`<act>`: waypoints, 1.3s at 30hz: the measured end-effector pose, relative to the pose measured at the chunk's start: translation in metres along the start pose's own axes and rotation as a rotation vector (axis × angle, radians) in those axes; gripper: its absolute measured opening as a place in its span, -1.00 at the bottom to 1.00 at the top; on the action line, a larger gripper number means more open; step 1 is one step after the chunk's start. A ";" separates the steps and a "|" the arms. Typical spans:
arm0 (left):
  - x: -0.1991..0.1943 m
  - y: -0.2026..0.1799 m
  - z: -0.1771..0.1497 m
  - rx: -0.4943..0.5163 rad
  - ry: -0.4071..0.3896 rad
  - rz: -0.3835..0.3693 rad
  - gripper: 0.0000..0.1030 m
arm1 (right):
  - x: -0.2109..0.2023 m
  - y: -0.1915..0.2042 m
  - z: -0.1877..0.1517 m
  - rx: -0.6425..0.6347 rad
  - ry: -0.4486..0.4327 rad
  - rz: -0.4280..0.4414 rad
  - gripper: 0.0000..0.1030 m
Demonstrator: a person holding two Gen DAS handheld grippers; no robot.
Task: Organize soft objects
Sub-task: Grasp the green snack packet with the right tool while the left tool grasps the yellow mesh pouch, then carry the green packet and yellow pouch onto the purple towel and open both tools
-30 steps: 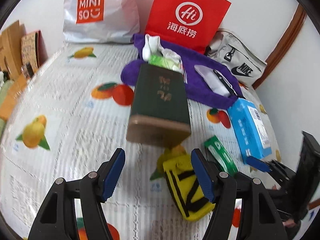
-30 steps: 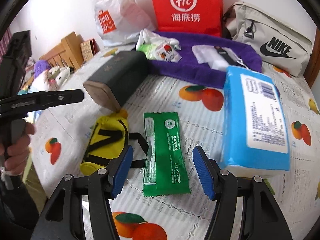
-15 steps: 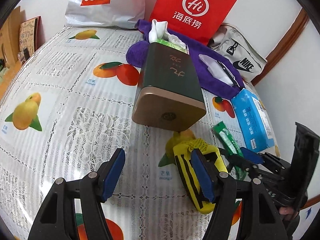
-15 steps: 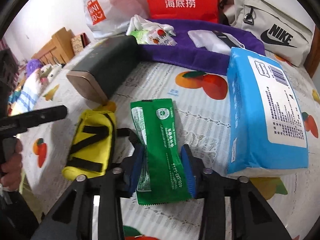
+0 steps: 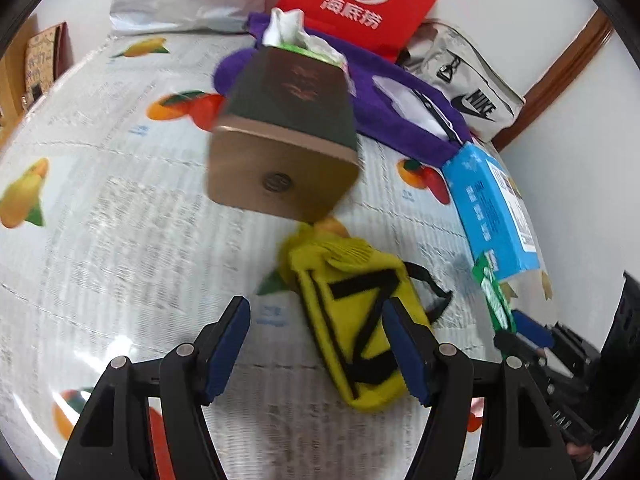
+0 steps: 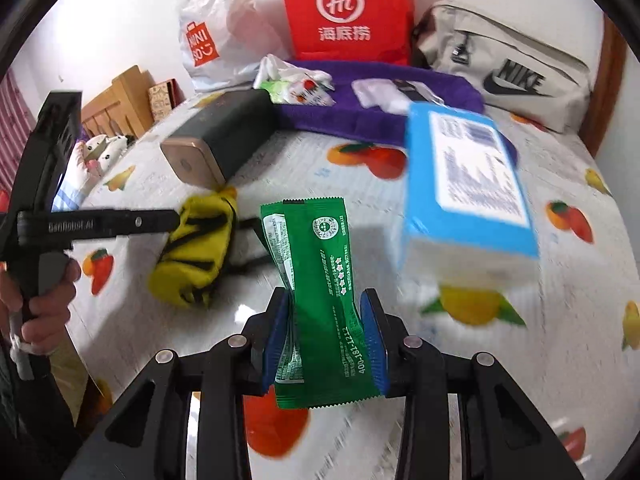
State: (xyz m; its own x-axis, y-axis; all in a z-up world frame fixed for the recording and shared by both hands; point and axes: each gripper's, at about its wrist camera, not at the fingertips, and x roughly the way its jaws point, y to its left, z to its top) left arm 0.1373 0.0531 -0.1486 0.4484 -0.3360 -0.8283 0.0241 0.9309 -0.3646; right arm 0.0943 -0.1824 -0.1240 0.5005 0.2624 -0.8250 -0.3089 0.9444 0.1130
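The green sachet (image 6: 320,292) is pinched near its lower end between the blue pads of my right claw (image 6: 325,344), its upper part standing free above the fruit-print cloth of the counter (image 6: 460,360), which I judge to be a grip low on the pack so the rest clears the blue tissue pack (image 6: 468,188) just beside it. My left claw (image 5: 320,354) has just been widening and hangs open with nothing pressed between its pads; the yellow pouch (image 5: 352,320) lies on the cloth under its right finger, not between the two, likely the next soft thing to gather.
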 end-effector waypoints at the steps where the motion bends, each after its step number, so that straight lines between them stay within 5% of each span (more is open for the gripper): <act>1: 0.001 -0.004 -0.001 0.006 0.000 0.006 0.41 | -0.001 -0.003 -0.006 0.001 0.008 -0.009 -0.29; 9: 0.017 -0.032 0.006 0.023 0.023 0.065 0.66 | -0.003 -0.036 -0.037 0.074 0.016 -0.108 -0.28; 13: 0.026 -0.046 0.009 0.042 0.032 0.125 0.71 | 0.000 -0.045 -0.038 0.106 0.003 -0.087 -0.23; 16: 0.034 -0.055 0.008 0.070 0.032 0.179 0.80 | 0.002 -0.044 -0.037 0.103 -0.012 -0.089 -0.13; 20: 0.044 -0.067 0.004 0.133 0.031 0.299 0.81 | 0.006 -0.044 -0.035 0.112 -0.028 -0.066 0.29; 25: 0.037 -0.061 -0.004 0.117 0.015 0.342 0.81 | 0.010 -0.039 -0.037 0.079 -0.048 -0.098 0.30; 28: 0.033 -0.055 -0.008 0.120 -0.009 0.329 0.81 | 0.011 -0.035 -0.039 0.057 -0.057 -0.134 0.16; 30: 0.033 -0.056 -0.009 0.140 -0.026 0.333 0.58 | 0.009 -0.035 -0.038 0.060 -0.059 -0.132 -0.25; 39: 0.002 -0.031 -0.011 0.047 -0.039 0.184 0.16 | -0.001 -0.035 -0.033 0.085 -0.044 -0.083 -0.42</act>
State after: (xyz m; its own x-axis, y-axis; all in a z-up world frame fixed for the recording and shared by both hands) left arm 0.1273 0.0220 -0.1438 0.4832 -0.1550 -0.8617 -0.0204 0.9819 -0.1881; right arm 0.0777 -0.2219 -0.1455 0.5574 0.1890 -0.8084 -0.1961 0.9762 0.0930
